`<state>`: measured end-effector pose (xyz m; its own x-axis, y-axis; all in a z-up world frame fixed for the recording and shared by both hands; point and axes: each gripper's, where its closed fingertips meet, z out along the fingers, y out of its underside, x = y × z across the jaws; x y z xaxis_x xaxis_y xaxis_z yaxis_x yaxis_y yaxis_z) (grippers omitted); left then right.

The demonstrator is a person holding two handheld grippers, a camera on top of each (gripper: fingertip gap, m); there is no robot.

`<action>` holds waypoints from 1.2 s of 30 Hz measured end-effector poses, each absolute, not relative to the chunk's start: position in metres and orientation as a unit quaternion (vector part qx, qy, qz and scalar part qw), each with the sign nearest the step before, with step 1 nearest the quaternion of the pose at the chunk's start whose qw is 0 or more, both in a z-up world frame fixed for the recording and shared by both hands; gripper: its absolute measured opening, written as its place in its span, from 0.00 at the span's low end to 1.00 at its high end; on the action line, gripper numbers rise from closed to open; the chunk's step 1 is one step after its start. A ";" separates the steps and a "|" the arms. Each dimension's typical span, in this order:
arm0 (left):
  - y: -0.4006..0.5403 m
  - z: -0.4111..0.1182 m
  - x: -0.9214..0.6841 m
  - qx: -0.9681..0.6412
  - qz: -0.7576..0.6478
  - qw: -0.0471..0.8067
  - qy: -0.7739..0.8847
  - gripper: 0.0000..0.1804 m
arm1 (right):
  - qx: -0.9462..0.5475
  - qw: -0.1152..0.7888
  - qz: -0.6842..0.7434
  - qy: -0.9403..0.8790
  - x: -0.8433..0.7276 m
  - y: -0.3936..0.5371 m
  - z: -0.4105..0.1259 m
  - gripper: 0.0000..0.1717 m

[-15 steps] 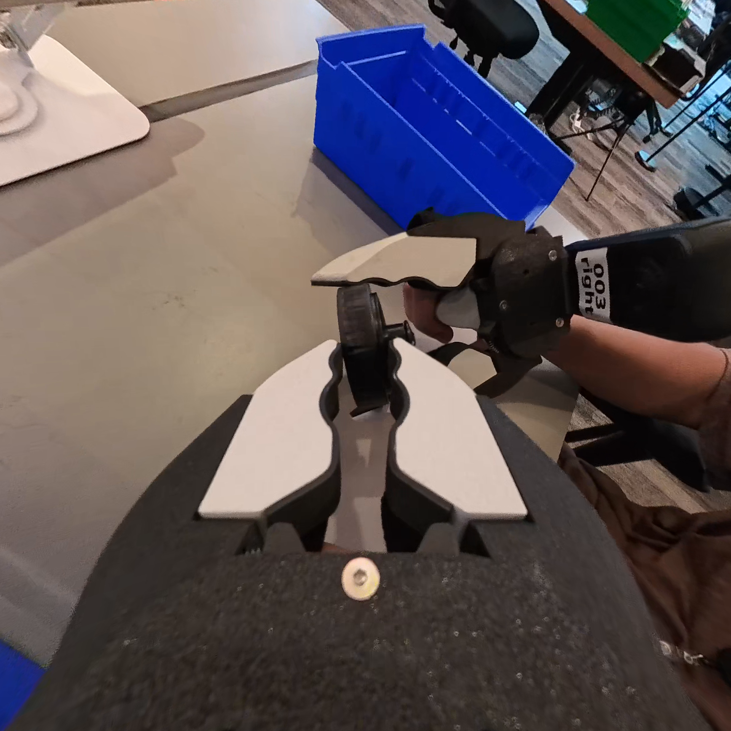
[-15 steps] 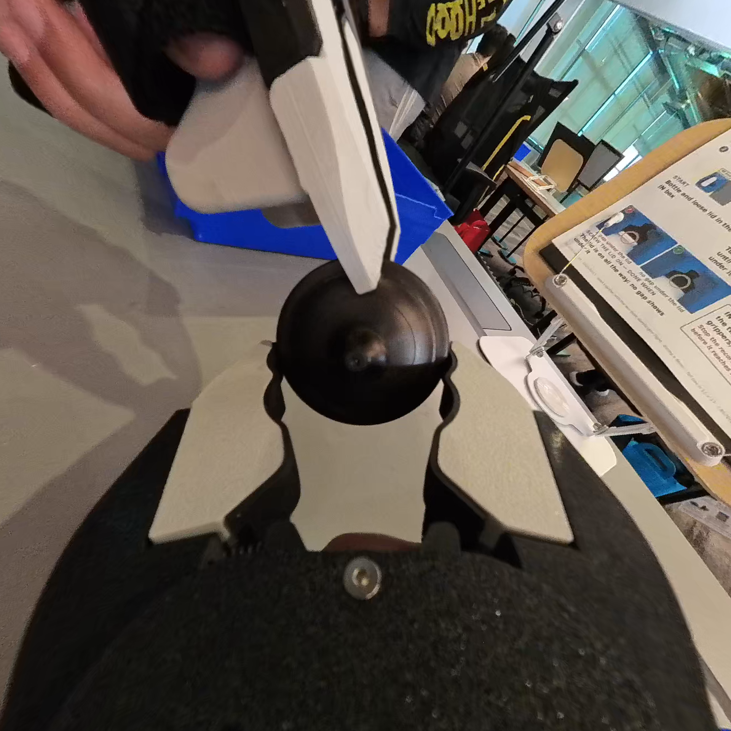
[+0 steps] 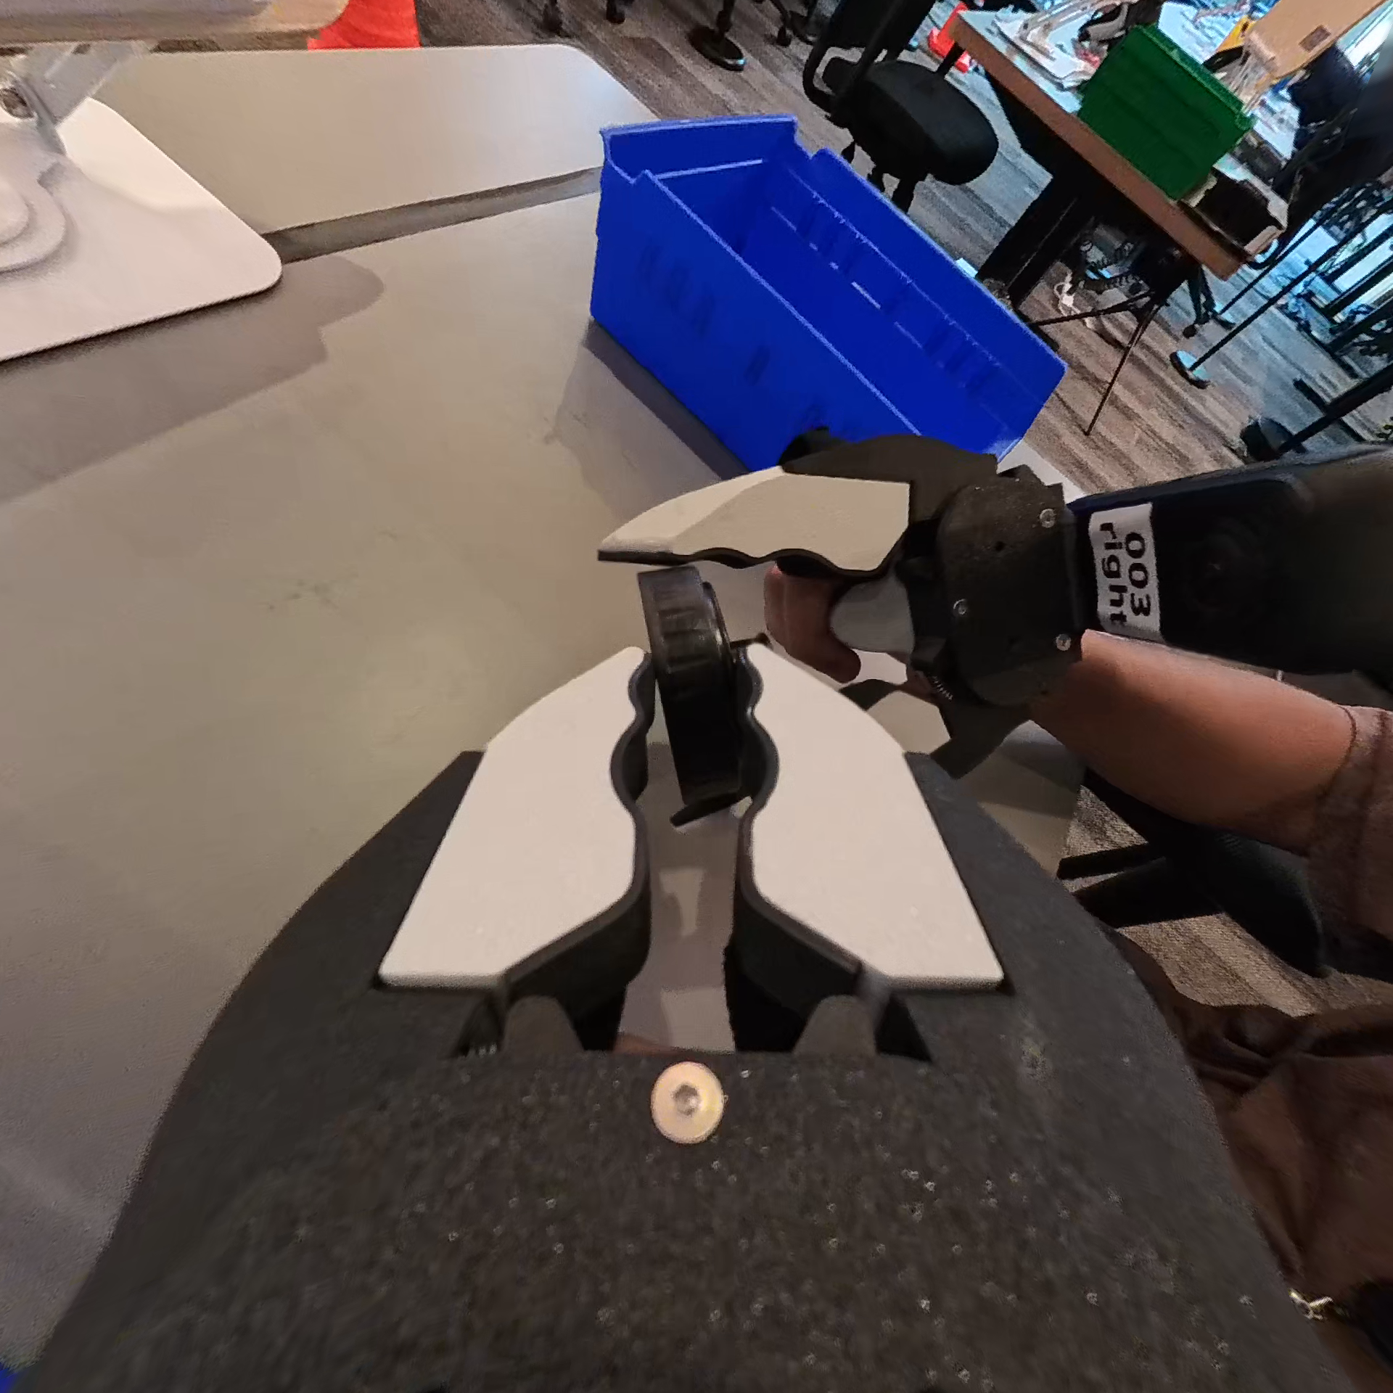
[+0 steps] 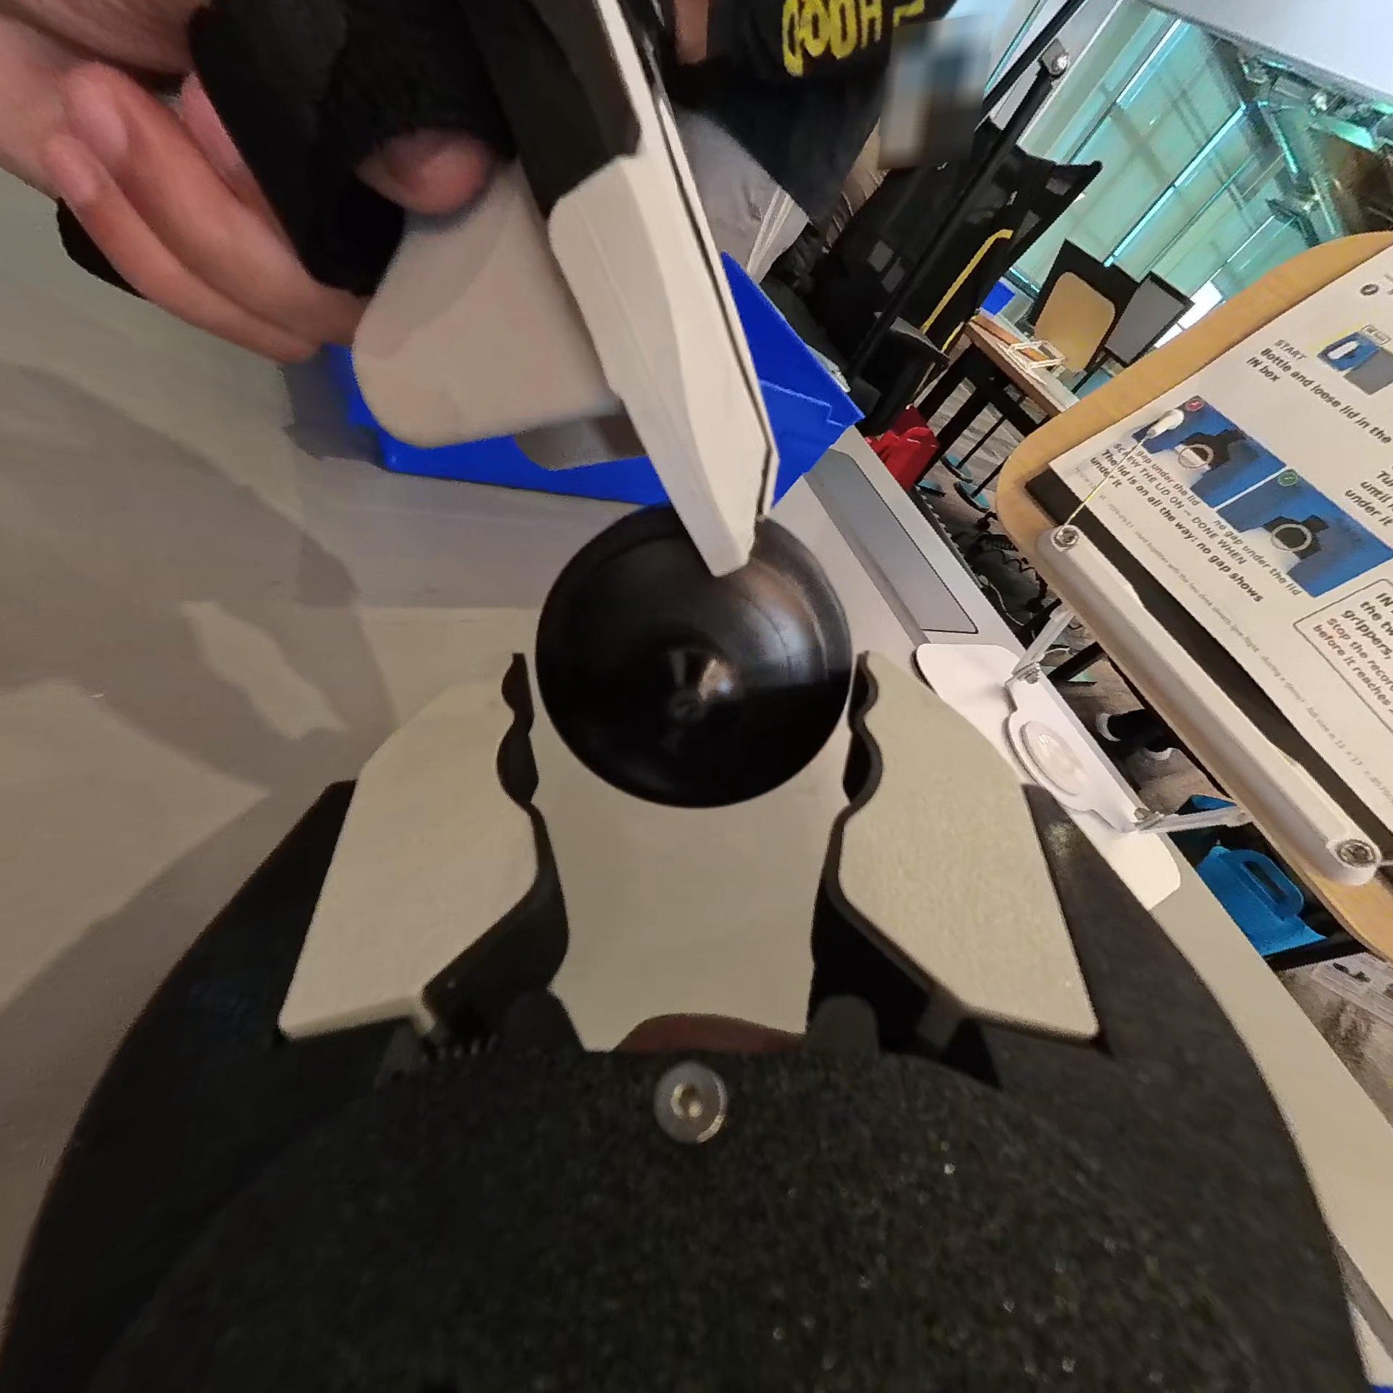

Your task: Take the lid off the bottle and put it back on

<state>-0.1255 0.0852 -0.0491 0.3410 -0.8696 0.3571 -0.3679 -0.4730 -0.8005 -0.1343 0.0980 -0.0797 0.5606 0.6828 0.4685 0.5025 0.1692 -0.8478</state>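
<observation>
My left gripper (image 3: 693,659) is shut on a black round lid (image 3: 682,626), held edge-on with both pads pressed on its flat faces, above the grey table (image 3: 301,528). In the right wrist view the lid (image 4: 693,663) faces me, with a small knob at its centre, and one left finger (image 4: 678,377) comes down onto it from above. My right gripper (image 4: 690,671) is open, its fingertips on either side of the lid's rim with thin gaps. In the left wrist view its upper finger (image 3: 754,520) lies just over the rim. No bottle is in view.
A blue plastic bin (image 3: 754,301) stands on the table behind the grippers, near the right edge. A white stand base (image 3: 113,249) sits at the far left. An instruction board (image 4: 1244,490) leans at the right. A person's forearm (image 3: 1168,724) reaches in from the right.
The left gripper keeps its hold on the lid. The right fingers, which sat against the lid's rim, have spread slightly off it. Both grippers have barely shifted.
</observation>
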 end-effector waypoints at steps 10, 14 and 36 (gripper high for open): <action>0.082 -0.046 -0.123 -0.746 -0.440 0.314 0.389 0.11 | -0.645 0.600 0.077 -0.467 -0.133 0.094 -0.078 0.44; 0.082 -0.033 -0.140 -0.735 -0.462 0.334 0.366 0.28 | -0.625 0.622 0.098 -0.461 -0.131 0.087 -0.066 0.44; 0.176 -0.075 -0.351 -0.893 -0.049 0.321 0.311 0.41 | -0.450 0.732 0.204 -0.468 -0.149 0.014 0.045 0.44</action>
<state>-0.3512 0.1763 -0.0750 0.8024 -0.5863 -0.1120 -0.5234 -0.6010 -0.6040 -0.1487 0.0135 0.0454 0.4789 0.7200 0.5023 0.1234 0.5113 -0.8505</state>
